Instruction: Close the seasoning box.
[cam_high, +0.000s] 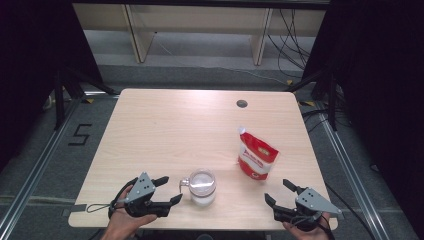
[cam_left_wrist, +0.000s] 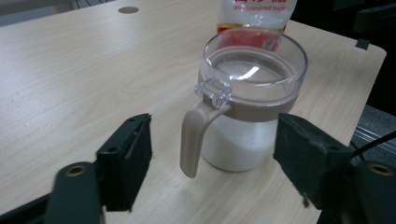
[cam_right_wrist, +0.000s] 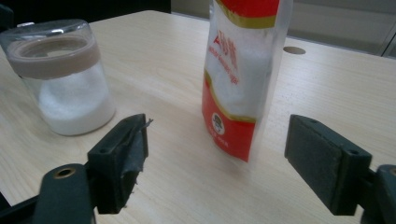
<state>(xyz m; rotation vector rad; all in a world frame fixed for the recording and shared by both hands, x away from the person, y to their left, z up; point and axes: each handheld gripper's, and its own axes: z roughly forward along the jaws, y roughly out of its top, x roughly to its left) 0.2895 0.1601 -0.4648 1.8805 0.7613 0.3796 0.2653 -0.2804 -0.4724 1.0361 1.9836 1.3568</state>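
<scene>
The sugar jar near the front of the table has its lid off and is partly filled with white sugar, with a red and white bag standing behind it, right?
Not quite: the lid is on. The left gripper view shows the clear lid closed over the sugar jar, its hinge tab above the handle. The rest holds: white sugar fills the lower part, and the red and white bag stands farther back.

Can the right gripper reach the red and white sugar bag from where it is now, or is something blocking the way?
Probably yes. The right gripper has its jaws open and aimed at the sugar bag, which stands upright just ahead of it. Only bare table lies between them, and the jar stands off to one side.
</scene>
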